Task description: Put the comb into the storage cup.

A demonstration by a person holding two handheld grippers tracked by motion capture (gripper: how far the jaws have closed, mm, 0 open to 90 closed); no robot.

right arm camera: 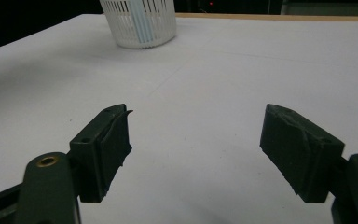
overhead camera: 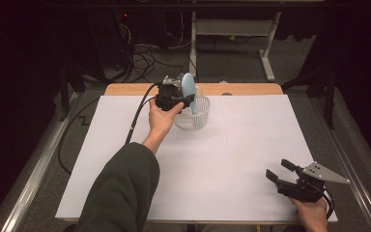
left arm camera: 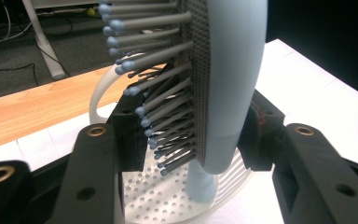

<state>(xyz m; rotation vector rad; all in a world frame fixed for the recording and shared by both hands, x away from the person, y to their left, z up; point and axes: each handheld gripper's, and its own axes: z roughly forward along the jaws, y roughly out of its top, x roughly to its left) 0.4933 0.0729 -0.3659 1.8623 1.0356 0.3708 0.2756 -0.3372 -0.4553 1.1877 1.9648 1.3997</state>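
Here the left tongs [overhead camera: 186,99] pinch a light blue hairbrush [overhead camera: 189,89] at the far middle of the bench [overhead camera: 251,145], over a white perforated basket [overhead camera: 193,113]. Left gripper view: one jaw presses the bristle side, the other the smooth back of the hairbrush [left arm camera: 228,79], grey ball-tipped bristles [left arm camera: 158,93] pointing left; brush stands upright, its handle end down inside the basket [left arm camera: 158,196], seemingly touching the holed floor. Left hand [overhead camera: 162,118] and dark green sleeve [overhead camera: 121,193] reach in from the bottom. Right tongs [overhead camera: 281,170] sit low at the near right corner, well apart from the basket, jaws spread wide with nothing between them; right gripper view has the tongs [right arm camera: 196,149] just above the white surface, basket [right arm camera: 139,21] far ahead with a blue strip visible through its slats
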